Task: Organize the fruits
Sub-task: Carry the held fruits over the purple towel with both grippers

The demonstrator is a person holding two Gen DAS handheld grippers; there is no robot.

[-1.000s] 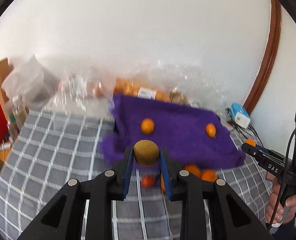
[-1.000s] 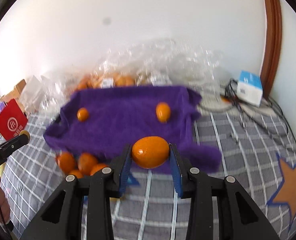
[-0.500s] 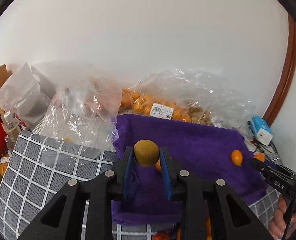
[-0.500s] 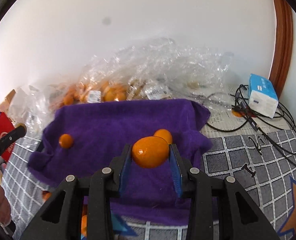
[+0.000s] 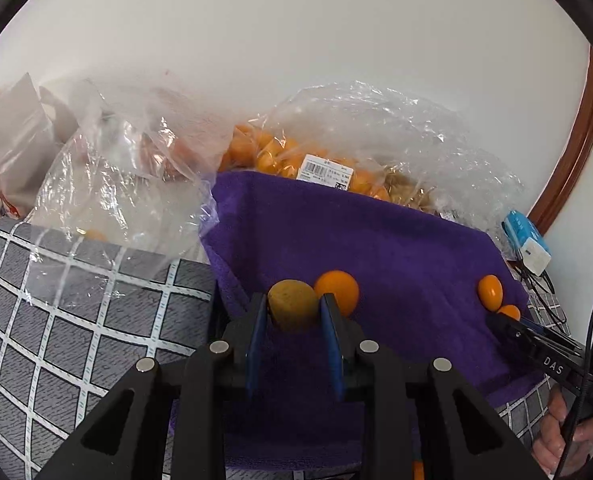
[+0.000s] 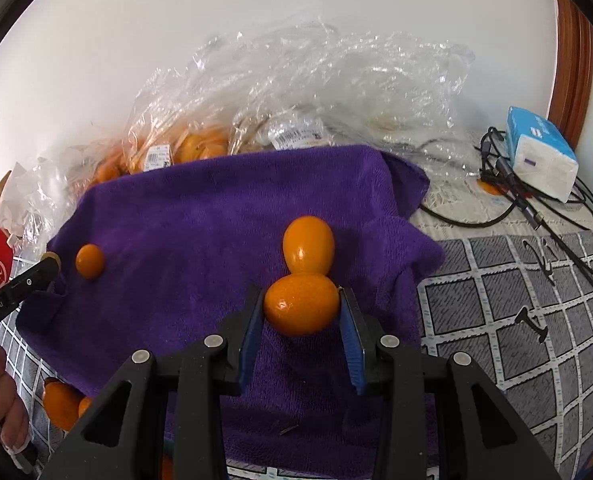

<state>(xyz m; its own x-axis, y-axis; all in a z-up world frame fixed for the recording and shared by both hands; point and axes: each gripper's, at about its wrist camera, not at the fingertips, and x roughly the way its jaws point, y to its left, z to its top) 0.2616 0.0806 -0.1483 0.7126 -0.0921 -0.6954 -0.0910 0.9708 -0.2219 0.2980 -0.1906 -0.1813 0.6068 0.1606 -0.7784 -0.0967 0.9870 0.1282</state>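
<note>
My left gripper [image 5: 292,312] is shut on a brown kiwi [image 5: 291,305], low over the purple towel [image 5: 396,256]. Just behind the kiwi on the towel lies an orange [image 5: 338,290]. A second orange [image 5: 489,291] rests near the towel's right side, close to my right gripper's tip [image 5: 514,326]. In the right wrist view my right gripper [image 6: 301,312] is shut on an orange [image 6: 301,304], right in front of an orange lying on the purple towel [image 6: 308,245]. A small orange [image 6: 90,260] sits at the towel's [image 6: 184,216] left, beside my left gripper's tip [image 6: 36,276].
Clear plastic bags of oranges [image 5: 296,152] crowd the wall behind the towel. More loose bags [image 5: 116,176] lie at the left. A blue and white box [image 6: 538,154] with black cables [image 6: 536,208] sits at the right. Several oranges [image 6: 62,404] lie off the towel's front left on the checked cloth [image 6: 516,312].
Both grippers have come forward and down over the purple towel, each still holding its fruit. The towel and its oranges now look larger and closer.
</note>
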